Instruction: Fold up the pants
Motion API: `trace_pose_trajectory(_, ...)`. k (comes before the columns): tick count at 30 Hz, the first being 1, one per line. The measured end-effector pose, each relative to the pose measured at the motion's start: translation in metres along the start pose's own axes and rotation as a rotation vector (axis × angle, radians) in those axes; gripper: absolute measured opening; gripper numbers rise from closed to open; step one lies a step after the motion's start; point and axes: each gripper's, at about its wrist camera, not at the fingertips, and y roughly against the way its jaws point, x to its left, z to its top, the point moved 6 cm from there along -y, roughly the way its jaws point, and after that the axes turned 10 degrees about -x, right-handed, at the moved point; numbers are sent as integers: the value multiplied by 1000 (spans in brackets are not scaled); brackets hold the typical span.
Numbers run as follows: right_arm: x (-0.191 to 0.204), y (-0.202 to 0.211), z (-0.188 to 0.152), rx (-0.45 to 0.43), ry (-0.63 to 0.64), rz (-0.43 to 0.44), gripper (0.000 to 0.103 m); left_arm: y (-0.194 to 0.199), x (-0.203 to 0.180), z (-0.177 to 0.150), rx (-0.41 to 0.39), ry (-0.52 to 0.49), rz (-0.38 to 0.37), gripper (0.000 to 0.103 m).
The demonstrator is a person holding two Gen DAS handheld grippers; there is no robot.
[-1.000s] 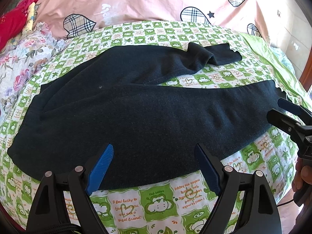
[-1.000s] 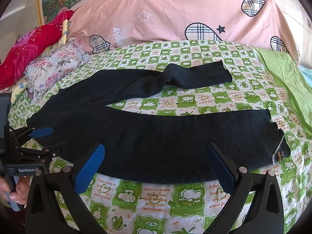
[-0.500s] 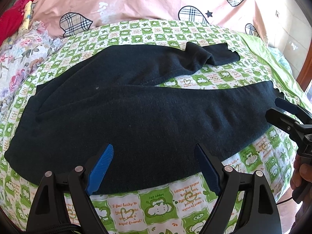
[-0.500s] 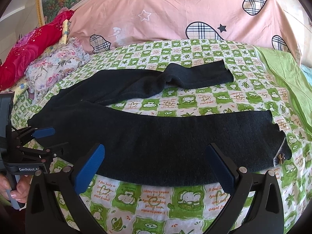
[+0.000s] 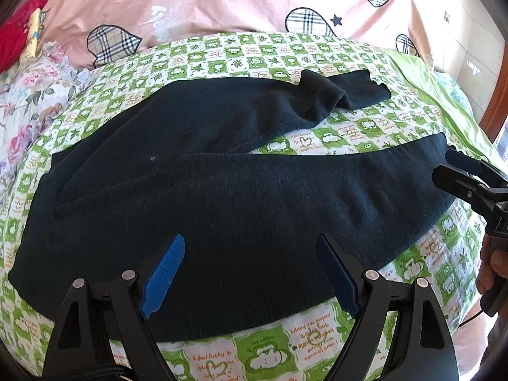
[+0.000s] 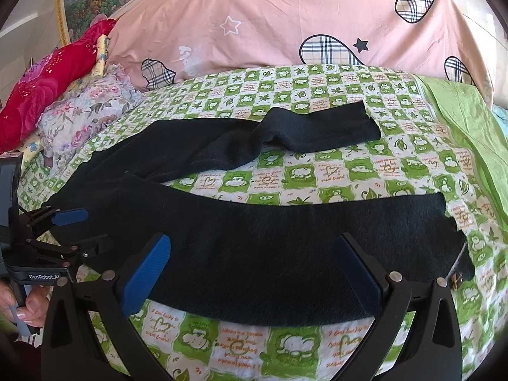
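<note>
Dark navy pants lie spread on the bed with the legs apart in a V; they also show in the right wrist view. The far leg has a bunched fold near its cuff. My left gripper is open and empty, over the near edge by the waist and thigh. My right gripper is open and empty, over the near leg's edge. Each gripper shows in the other's view: the right one by the near cuff, the left one by the waist.
The bed has a green-and-white checked sheet. A pink quilt with plaid hearts is piled at the back. Floral and red bedding lie at the left. A plain green sheet runs along the right.
Both grippers have moved closer to the near edge of the pants, still open. The pants have not moved.
</note>
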Motion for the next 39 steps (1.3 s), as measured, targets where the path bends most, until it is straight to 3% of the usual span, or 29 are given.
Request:
trace_pose_trajectory(5,-7,-9,15,3,7,3,103,-8,0,15,-2,-28,-10,86)
trace_pose_trajectory(14,-33,-37,58,3,-25,38,103,-31,7,69,-26,-83,-31,86)
trace_pose_trajectory(25,-71,-91,105,51,-51,31,103,-93,16,135,-9,-139,-42,86)
trace_pose_trajectory(30,-93,-118,118,72,-66,28,103,-122,12,151,21,-156,-71,86)
trace_pose_trajectory(39,-148,-166,140,108,-141,-21,103,-182,-3,179,79,-291,-165,86)
